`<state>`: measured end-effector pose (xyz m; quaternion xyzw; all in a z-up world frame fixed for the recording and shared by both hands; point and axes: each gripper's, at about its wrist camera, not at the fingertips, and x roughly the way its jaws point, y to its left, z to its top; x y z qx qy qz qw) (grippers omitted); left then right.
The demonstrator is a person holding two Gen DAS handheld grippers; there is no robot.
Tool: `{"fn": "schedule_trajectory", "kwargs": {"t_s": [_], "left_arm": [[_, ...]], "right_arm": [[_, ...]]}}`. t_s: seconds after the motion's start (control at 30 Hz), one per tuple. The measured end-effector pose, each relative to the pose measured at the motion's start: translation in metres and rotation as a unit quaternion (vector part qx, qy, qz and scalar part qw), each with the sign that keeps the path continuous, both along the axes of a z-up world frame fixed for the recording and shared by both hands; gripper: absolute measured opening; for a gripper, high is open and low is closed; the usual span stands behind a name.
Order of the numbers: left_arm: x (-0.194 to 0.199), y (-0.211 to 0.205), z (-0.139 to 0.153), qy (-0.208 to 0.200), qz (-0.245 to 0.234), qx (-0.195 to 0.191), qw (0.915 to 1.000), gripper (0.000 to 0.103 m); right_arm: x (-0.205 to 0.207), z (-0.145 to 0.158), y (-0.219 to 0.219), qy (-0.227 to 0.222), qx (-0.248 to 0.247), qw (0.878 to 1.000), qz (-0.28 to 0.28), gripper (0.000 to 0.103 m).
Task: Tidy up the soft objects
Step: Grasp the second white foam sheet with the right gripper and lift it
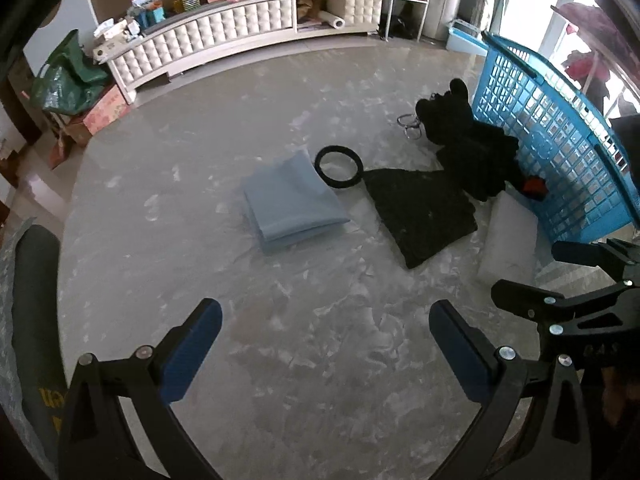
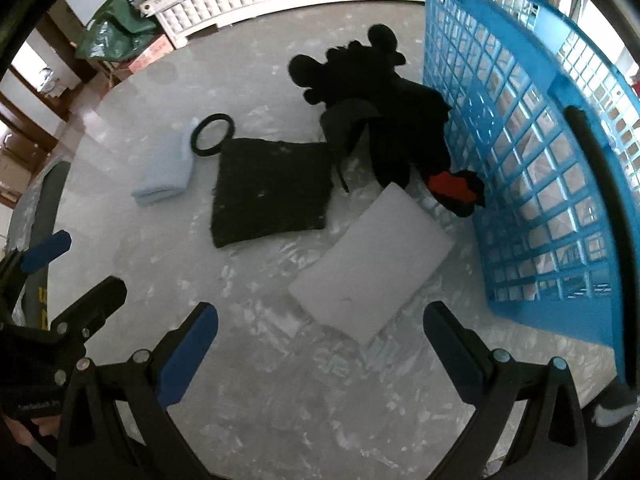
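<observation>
A folded light blue cloth (image 1: 294,202) (image 2: 166,172) lies mid-table. Beside it lie a black ring (image 1: 339,167) (image 2: 212,135), a black knitted square (image 1: 420,212) (image 2: 272,190), a black plush toy (image 1: 466,140) (image 2: 372,92) with a red patch (image 2: 450,186), and a white foam block (image 1: 508,240) (image 2: 372,256). A blue plastic basket (image 1: 548,136) (image 2: 532,152) stands at the right. My left gripper (image 1: 325,340) is open and empty over bare table. My right gripper (image 2: 320,344) is open and empty, just short of the foam block; it also shows in the left wrist view (image 1: 560,280).
The grey marble table (image 1: 280,320) is round; its edge curves along the left. A dark chair back (image 1: 32,300) stands at the left edge. A white tufted cabinet (image 1: 240,28), a green bag (image 1: 64,76) and boxes stand beyond the table. A metal ring (image 1: 410,124) lies by the toy.
</observation>
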<state>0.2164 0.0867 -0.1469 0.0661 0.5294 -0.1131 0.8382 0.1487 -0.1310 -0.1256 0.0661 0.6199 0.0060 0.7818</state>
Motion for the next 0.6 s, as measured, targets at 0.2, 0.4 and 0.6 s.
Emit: {"fn": "schedule_trajectory", "kwargs": {"t_s": [0.2, 0.4, 0.6], "left_arm": [[0.012, -0.005, -0.012, 0.008, -0.015, -0.001, 0.9999, 0.103], [0.016, -0.006, -0.021, 0.015, -0.021, -0.010, 0.9996, 0.103], [0.019, -0.004, -0.028, 0.018, -0.018, -0.018, 0.9995, 0.103]], "right_arm": [[0.006, -0.017, -0.011, 0.023, -0.014, 0.999, -0.025, 0.103], [0.010, -0.027, -0.017, 0.023, -0.020, 0.999, -0.044, 0.102], [0.015, -0.040, -0.006, 0.027, -0.055, 0.998, -0.031, 0.084]]}}
